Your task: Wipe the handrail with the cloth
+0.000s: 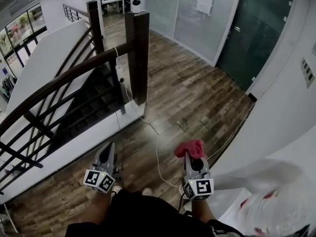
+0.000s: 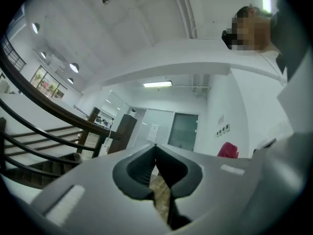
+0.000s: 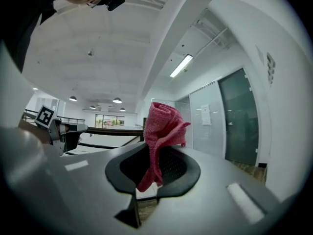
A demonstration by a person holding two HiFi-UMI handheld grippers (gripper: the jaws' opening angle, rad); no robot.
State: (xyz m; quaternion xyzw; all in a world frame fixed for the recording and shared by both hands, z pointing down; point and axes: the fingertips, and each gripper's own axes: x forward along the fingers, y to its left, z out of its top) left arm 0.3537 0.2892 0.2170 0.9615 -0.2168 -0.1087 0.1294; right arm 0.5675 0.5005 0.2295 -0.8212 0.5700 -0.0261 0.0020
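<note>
A dark wooden handrail (image 1: 74, 73) curves up from the lower left to a square dark newel post (image 1: 138, 53). My right gripper (image 1: 190, 154) is shut on a red cloth (image 1: 190, 148) that bunches above its tips, low and right of the post; the right gripper view shows the red cloth (image 3: 162, 131) pinched between the jaws. At the lower left, my left gripper (image 1: 106, 154) has its jaws closed on nothing, and the left gripper view shows the tips (image 2: 156, 146) meeting. Both grippers hang well short of the rail.
Stairs (image 1: 84, 112) drop behind the dark balusters. A white cable (image 1: 148, 125) runs from the post across the wooden floor (image 1: 192, 98). A white wall (image 1: 276, 122) stands at the right, with a dark green door (image 1: 259, 31) beyond it.
</note>
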